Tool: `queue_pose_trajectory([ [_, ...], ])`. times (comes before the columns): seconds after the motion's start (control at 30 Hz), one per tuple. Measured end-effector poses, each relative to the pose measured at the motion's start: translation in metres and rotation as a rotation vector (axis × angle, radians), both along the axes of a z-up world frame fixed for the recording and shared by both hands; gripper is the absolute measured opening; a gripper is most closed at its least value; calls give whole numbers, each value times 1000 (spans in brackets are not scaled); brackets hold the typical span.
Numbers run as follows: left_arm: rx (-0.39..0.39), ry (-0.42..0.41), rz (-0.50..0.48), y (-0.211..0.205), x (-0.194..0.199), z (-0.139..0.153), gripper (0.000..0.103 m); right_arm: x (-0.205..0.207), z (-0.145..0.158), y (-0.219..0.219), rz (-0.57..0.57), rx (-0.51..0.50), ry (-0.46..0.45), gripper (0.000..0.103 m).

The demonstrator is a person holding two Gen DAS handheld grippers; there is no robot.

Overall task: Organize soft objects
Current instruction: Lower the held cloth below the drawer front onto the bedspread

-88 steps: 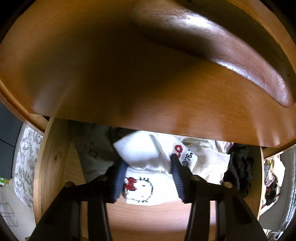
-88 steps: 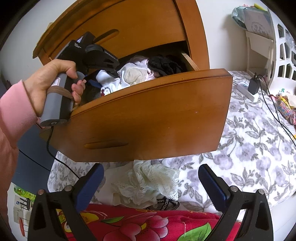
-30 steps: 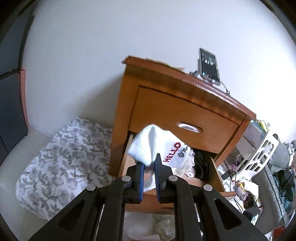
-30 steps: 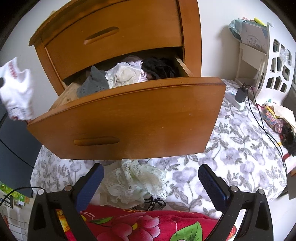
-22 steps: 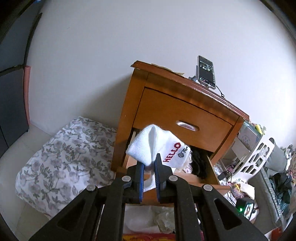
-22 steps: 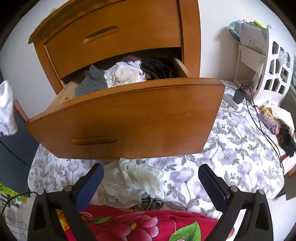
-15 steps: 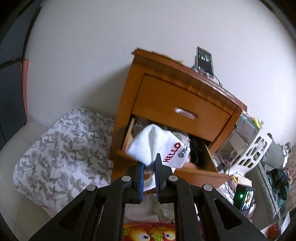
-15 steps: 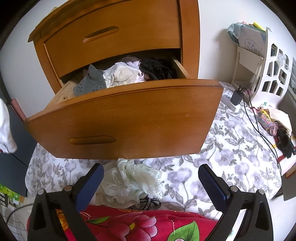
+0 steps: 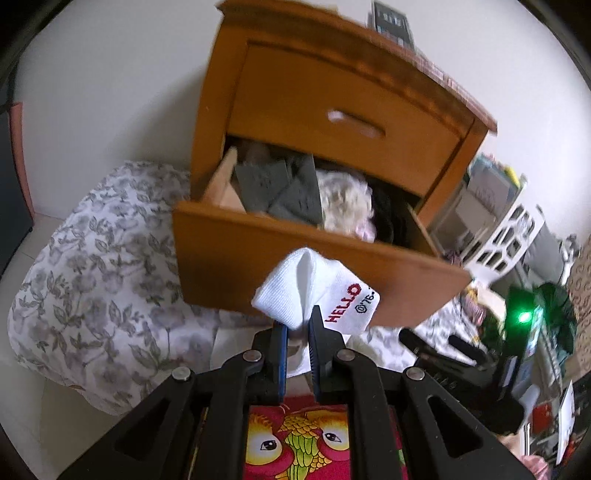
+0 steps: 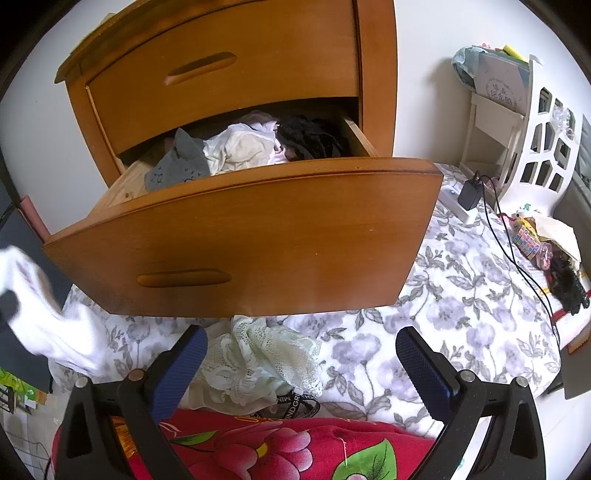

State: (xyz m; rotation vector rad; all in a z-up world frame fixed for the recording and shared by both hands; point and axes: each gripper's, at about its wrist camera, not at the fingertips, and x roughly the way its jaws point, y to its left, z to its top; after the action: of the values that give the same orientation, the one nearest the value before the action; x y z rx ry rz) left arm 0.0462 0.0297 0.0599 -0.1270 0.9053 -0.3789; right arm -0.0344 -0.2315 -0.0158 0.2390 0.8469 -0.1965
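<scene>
My left gripper [image 9: 297, 320] is shut on a white sock [image 9: 317, 291] with red "HELLO" lettering and holds it in the air in front of the open wooden drawer [image 9: 280, 254]. The sock also shows blurred at the left edge of the right wrist view [image 10: 33, 314]. The drawer [image 10: 258, 236] holds grey cloth [image 10: 177, 162], cream cloth [image 10: 243, 147] and black cloth [image 10: 310, 136]. My right gripper [image 10: 301, 349] is open and empty, low over a pale green lace garment [image 10: 258, 362] on the floral bedding below the drawer.
The nightstand [image 9: 332, 92] has a shut upper drawer and a phone [image 9: 391, 18] on top. Floral bedding [image 10: 461, 295] spreads to the right with a charger and cable [image 10: 469, 192]. A red flowered blanket [image 10: 258, 446] lies nearest me. A white shelf [image 10: 535, 125] stands at right.
My left gripper pulled the white sock out of the drawer, backed away and lowered; the sock now hangs in front of the drawer face. The right gripper stays open and almost still.
</scene>
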Motion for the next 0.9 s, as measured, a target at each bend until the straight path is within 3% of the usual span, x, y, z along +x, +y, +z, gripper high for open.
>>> queue_pose_trajectory([
  [0.5,183,111,-114,-59,31,-65,11,1,-1,-1,1,6,2,103],
  [0.77,209,171,-111,-65,40,-84,11,1,-1,0,0,6,3,103],
  [0.83,212,177,-108,-65,40,-86,12,1,-1,0,1,5,3,103],
  [0.9,215,182,-106,-65,40,-86,23,1,-2,0,1,5,2,103],
])
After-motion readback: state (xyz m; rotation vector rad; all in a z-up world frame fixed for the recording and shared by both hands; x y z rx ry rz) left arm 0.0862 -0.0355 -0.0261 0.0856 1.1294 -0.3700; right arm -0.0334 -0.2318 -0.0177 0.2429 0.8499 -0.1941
